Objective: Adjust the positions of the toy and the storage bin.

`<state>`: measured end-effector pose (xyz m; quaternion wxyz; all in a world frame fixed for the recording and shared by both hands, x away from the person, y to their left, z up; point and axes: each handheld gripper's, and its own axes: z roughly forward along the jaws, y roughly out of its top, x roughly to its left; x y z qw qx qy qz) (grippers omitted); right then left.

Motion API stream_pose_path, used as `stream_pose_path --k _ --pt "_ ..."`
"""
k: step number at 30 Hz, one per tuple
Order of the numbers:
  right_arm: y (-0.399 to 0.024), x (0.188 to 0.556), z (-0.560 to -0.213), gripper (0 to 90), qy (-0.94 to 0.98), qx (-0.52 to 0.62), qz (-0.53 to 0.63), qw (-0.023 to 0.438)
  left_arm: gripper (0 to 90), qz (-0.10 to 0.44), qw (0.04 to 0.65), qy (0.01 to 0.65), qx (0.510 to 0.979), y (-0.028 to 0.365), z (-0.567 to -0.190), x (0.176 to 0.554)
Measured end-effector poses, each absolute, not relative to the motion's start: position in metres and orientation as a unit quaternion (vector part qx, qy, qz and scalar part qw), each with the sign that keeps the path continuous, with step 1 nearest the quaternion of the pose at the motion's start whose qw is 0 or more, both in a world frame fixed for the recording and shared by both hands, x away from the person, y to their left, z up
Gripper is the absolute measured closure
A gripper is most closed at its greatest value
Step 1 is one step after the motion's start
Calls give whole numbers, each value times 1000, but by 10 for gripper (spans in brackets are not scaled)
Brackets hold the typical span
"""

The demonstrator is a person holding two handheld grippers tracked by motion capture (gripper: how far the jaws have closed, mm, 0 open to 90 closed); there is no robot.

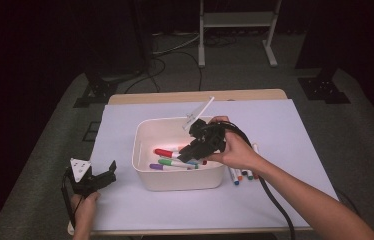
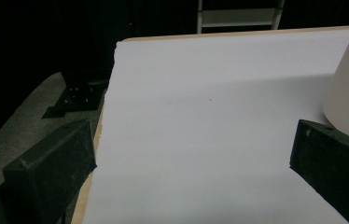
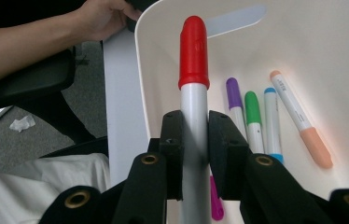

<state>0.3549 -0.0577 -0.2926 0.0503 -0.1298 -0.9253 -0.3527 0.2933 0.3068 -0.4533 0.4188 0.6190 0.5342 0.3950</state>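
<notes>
Holding a red-capped marker [image 3: 193, 60] by its white barrel, the right gripper [image 3: 195, 140] has its jaws pressed tight on either side of it, and the marker hangs over the inside of the white bin [image 1: 145, 172]. From where I stand the job looks like gathering markers off the table into that bin, and it seems more than halfway through. Already lying on the bin floor are a purple marker [image 3: 233, 100], a green marker [image 3: 253, 116], a blue-capped marker [image 3: 270, 123] and a peach-capped marker [image 3: 298, 119], side by side, with a pink tip [image 3: 215, 205] poking out beneath the jaws. What is left, I would judge, is to let the red one go and then fetch the few loose markers [image 1: 242, 175] that lie on the white sheet [image 1: 285, 130] just beside the bin's right wall.

The right hand [image 1: 235, 150] reaches in from the right, knuckles up, tipping its gripper down and leftward into the bin, cable trailing back along the forearm. Over at the near left corner of the table the left gripper [image 1: 106, 175] sits low, held in the left hand [image 1: 85, 205], jaws spread wide with nothing between them; from its own camera the bin's wall rises just beyond one jaw. It looks to be idle, well apart from the markers.
</notes>
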Motion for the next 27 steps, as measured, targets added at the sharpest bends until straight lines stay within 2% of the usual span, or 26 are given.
stream_pose_path --k 18,27 --pt "-14 370 -326 756 -945 -90 -306 79 0 393 422 537 616 308 -453 293" --pt "-4 373 -339 756 -956 -78 -273 73 0 393 422 537 616 308 -453 293"
